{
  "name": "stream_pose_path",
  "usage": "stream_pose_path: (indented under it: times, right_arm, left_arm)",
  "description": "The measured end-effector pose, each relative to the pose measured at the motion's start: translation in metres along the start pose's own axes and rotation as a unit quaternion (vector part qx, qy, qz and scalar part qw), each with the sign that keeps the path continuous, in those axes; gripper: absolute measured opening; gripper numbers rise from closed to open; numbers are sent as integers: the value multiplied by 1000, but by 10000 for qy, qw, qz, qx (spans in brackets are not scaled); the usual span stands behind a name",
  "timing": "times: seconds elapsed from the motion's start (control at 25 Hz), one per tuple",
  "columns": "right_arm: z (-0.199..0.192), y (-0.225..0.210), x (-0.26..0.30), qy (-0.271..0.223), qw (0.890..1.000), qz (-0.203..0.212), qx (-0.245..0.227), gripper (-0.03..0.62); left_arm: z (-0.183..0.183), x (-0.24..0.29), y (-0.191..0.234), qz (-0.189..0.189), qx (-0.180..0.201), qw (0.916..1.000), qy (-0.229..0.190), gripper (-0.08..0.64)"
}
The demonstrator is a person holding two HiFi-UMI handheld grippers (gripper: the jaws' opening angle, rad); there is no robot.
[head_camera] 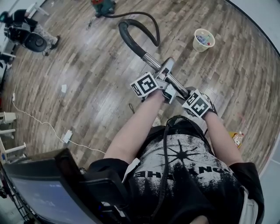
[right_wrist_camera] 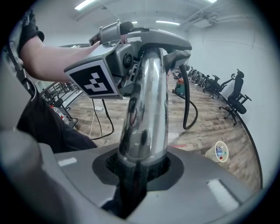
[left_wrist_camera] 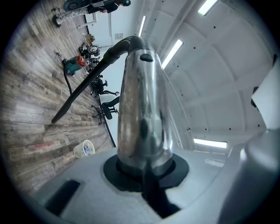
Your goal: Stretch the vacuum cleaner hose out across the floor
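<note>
Near the person's waist: left gripper (left_wrist_camera: 145, 170) and right gripper (right_wrist_camera: 140, 168) are both pinching the chrome wand (head_camera: 151, 59).
Hose (head_camera: 148, 19): it is curving away from the wand's far end toward the vacuum cleaner (head_camera: 103, 6), with the left gripper nearer.

The hose (head_camera: 148, 16) runs ahead to the vacuum cleaner (head_camera: 101, 6), with a cup (head_camera: 204, 39) right of it.
</note>
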State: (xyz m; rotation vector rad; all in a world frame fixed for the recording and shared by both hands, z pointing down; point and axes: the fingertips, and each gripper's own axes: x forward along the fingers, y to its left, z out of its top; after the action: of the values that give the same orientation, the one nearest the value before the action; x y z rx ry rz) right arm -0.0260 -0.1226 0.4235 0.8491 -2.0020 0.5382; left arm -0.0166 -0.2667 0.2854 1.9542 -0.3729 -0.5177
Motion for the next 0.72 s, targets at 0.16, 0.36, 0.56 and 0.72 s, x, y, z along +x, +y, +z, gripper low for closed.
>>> stream_pose_path:
  times: [0.16,0.36,0.56,0.72]
  right_arm:
    - [-23,2,-14,-120,9998,124,-133,98]
    - [-66,6,-40,-130,9988,340,-319,98]
    - [-125,2,-76,-89,9970,520,-569,98]
    - [-166,4,-95,-65,9956,676,-649,100]
  left_arm:
    - [-25,1,-12,96,128,9998,-119,41]
    - [-68,5,-28,266,188,9990,-320,43]
    - [-127,18,-49,325,234,9978,-522,41]
    - [-168,22,-57,474,240,9966,-625,41]
